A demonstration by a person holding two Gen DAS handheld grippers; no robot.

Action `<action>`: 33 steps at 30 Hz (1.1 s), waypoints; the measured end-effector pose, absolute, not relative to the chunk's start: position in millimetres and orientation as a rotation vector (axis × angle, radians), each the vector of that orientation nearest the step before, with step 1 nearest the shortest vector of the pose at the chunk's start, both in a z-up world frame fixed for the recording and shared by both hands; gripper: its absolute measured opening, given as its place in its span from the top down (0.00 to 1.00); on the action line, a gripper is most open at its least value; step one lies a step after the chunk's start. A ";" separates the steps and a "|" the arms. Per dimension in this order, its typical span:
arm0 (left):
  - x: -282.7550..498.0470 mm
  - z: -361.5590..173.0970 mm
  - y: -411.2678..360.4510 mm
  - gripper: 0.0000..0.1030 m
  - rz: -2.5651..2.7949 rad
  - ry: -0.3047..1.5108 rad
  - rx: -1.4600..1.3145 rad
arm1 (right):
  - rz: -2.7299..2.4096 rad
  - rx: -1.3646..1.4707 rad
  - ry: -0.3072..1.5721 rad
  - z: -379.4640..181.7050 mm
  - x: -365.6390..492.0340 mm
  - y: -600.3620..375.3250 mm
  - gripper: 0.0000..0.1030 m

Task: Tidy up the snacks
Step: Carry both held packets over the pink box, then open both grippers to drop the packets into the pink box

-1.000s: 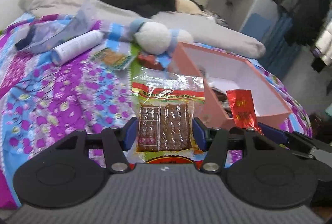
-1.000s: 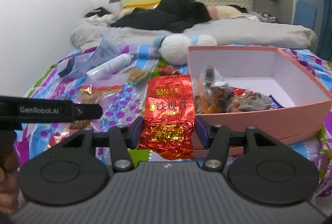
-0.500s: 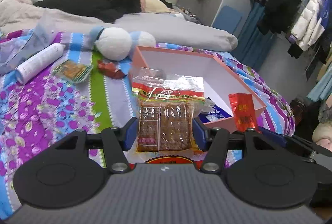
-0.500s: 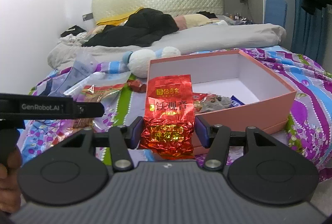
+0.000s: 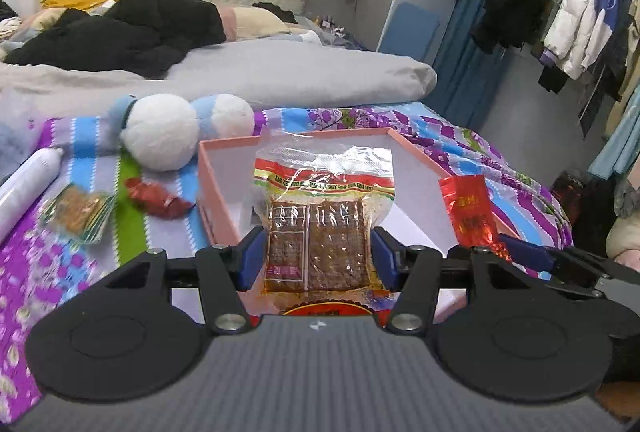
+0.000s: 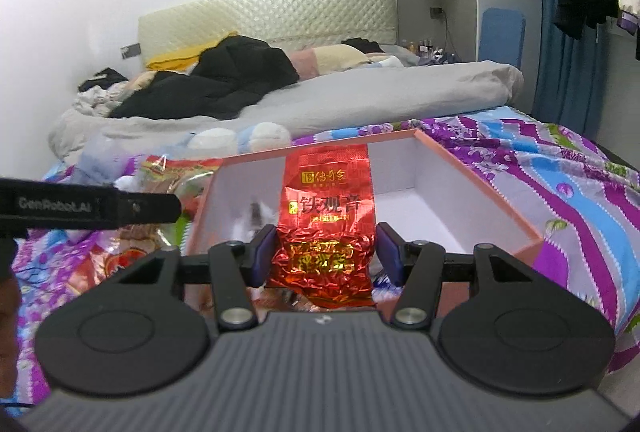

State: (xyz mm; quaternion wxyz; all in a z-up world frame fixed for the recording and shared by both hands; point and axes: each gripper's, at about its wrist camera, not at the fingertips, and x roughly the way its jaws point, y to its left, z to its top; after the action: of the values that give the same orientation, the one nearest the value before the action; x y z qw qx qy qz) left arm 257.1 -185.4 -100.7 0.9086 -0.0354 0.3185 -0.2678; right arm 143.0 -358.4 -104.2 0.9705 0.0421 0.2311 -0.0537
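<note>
My left gripper [image 5: 318, 258] is shut on a clear packet of brown snack slabs [image 5: 320, 232], held upright in front of the open pink box [image 5: 224, 148]. My right gripper [image 6: 325, 254] is shut on a red foil tea packet [image 6: 326, 208], also upright before the pink box [image 6: 480, 192]. In the left wrist view the red tea packet [image 5: 468, 210] shows at the right, over the box's near corner. The snack packet [image 6: 180, 176] and the left gripper's finger [image 6: 132, 208] show at the left of the right wrist view. Blurred wrappers lie in the box.
On the patterned bedspread [image 5: 36, 252] left of the box lie a red wrapped snack [image 5: 156, 198], a green-edged packet [image 5: 78, 212] and a white tube [image 5: 24, 188]. A white and blue plush toy [image 5: 168, 130] sits behind the box. A grey duvet [image 5: 280, 76] crosses the bed.
Both grippers have swung to the right and risen a little, each keeping its packet. The pink box now stands straight ahead of them and lower in both views.
</note>
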 end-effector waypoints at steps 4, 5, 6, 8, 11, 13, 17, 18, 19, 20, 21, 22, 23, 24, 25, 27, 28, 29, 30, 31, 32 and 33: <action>302.9 -105.2 -209.9 0.40 -0.562 0.707 -0.079 | -0.105 0.141 0.507 -110.4 174.4 -377.1 0.45; 315.3 -107.6 -215.6 0.40 -0.554 0.727 -0.083 | -0.105 0.147 0.522 -112.2 181.9 -379.5 0.45; 328.8 -110.7 -222.0 0.40 -0.547 0.755 -0.087 | -0.107 0.150 0.546 -115.0 193.0 -382.7 0.45; 348.4 -116.9 -233.5 0.40 -0.549 0.804 -0.081 | -0.115 0.148 0.591 -120.9 209.3 -385.7 0.45; 369.7 -126.3 -247.1 0.40 -0.544 0.868 -0.050 | -0.118 0.164 0.666 -131.7 231.9 -394.1 0.45; 381.4 -131.9 -252.9 0.40 -0.542 0.921 -0.037 | -0.125 0.162 0.717 -140.2 243.5 -398.3 0.45; 396.1 -141.0 -259.7 0.40 -0.524 0.991 -0.012 | -0.122 0.152 0.811 -157.0 258.5 -402.1 0.45; 398.1 -142.3 -260.5 0.40 -0.523 1.001 -0.009 | -0.115 0.144 0.829 -160.1 260.3 -401.8 0.45; 398.9 -143.1 -261.1 0.40 -0.527 1.006 -0.003 | -0.119 0.139 0.840 -162.4 261.6 -402.2 0.45; 399.1 -144.0 -261.7 0.40 -0.533 1.010 -0.001 | -0.125 0.131 0.847 -164.2 262.5 -402.4 0.45; 399.0 -144.7 -261.5 0.40 -0.538 1.013 -0.002 | -0.129 0.131 0.852 -165.5 262.1 -402.6 0.45; 398.4 -145.2 -261.6 0.39 -0.542 1.014 -0.004 | -0.127 0.140 0.857 -166.3 262.1 -403.7 0.45; 396.3 -145.0 -261.3 0.39 -0.544 1.013 -0.003 | -0.123 0.148 0.860 -166.7 261.7 -403.6 0.44; 395.6 -145.5 -261.6 0.38 -0.548 1.012 -0.001 | -0.124 0.147 0.860 -167.0 261.2 -403.1 0.44; 394.3 -145.6 -262.3 0.36 -0.551 1.014 0.002 | -0.125 0.141 0.858 -166.4 260.5 -401.5 0.44; 391.6 -144.4 -262.7 0.30 -0.556 1.012 0.004 | -0.124 0.131 0.863 -167.3 260.2 -400.7 0.44; 390.4 -143.5 -262.2 0.26 -0.557 1.011 0.002 | -0.122 0.133 0.864 -167.6 259.8 -400.4 0.44; 388.6 -142.1 -261.2 0.22 -0.556 1.008 0.000 | -0.122 0.137 0.863 -167.3 260.4 -401.9 0.44; 386.9 -141.0 -259.9 0.22 -0.558 1.000 -0.001 | -0.122 0.141 0.860 -166.6 258.7 -401.3 0.44; 384.7 -139.1 -258.5 0.22 -0.560 0.993 -0.001 | -0.123 0.144 0.858 -165.5 257.6 -401.2 0.44; 382.7 -136.8 -256.9 0.22 -0.562 0.986 -0.003 | -0.124 0.144 0.855 -164.8 259.7 -403.5 0.44; 380.0 -133.8 -254.3 0.22 -0.569 0.974 -0.008 | -0.124 0.139 0.846 -162.9 257.5 -402.4 0.44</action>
State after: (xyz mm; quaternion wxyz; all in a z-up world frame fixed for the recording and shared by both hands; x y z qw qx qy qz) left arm 380.0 -254.3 -133.8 0.8453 -0.0037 0.4614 -0.2695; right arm 257.5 -402.4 -162.9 0.9076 0.0674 0.4101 -0.0601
